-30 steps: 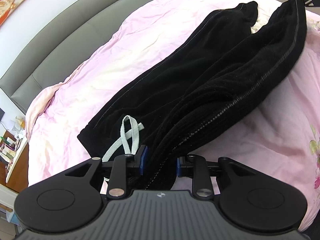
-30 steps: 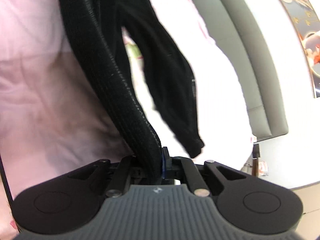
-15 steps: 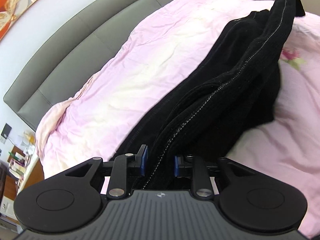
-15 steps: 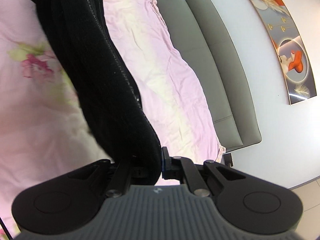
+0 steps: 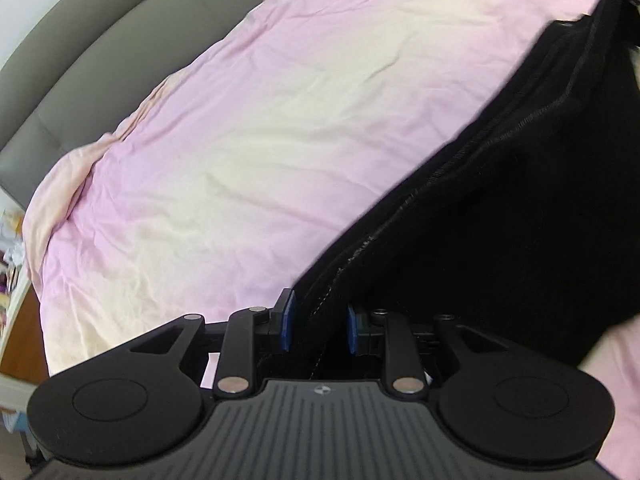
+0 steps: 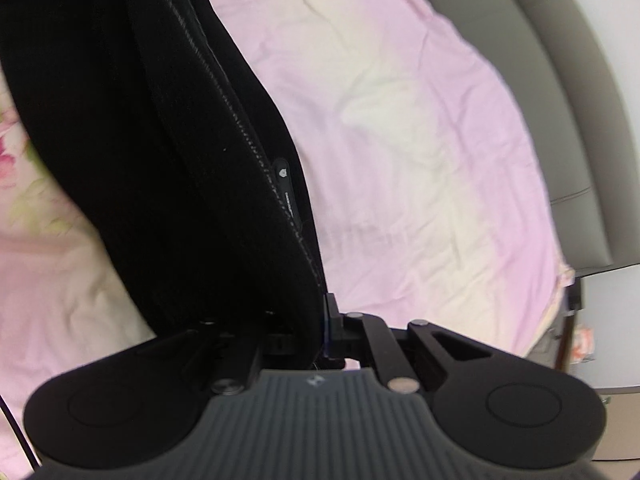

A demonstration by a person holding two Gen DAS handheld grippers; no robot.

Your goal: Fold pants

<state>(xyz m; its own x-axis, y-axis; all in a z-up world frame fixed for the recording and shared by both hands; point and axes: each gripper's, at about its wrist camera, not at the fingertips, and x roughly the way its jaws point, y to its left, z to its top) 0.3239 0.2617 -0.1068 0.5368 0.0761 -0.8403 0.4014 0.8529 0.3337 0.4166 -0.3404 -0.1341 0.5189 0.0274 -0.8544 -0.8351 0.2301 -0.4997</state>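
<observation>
The black pants [image 5: 500, 216] hang stretched in the air between my two grippers, above a pink bedspread [image 5: 240, 140]. My left gripper [image 5: 318, 326] is shut on one end of the pants, with the seam running between its blue pads. My right gripper [image 6: 304, 328] is shut on the other end of the pants [image 6: 160, 140]; its left finger is hidden by the cloth. A side seam and a small label [image 6: 285, 184] show in the right wrist view. The far right gripper is partly visible at the left wrist view's top right corner.
A grey padded headboard [image 5: 80, 60] runs behind the bed, also in the right wrist view [image 6: 568, 80]. A bedside stand with clutter [image 5: 10, 264] is at the left edge. The bedspread [image 6: 400, 140] has a flower print [image 6: 12, 160] on the near side.
Both grippers have lifted the pants off the bed and pulled them taut. The white drawstring and the part lying on the bed are no longer visible.
</observation>
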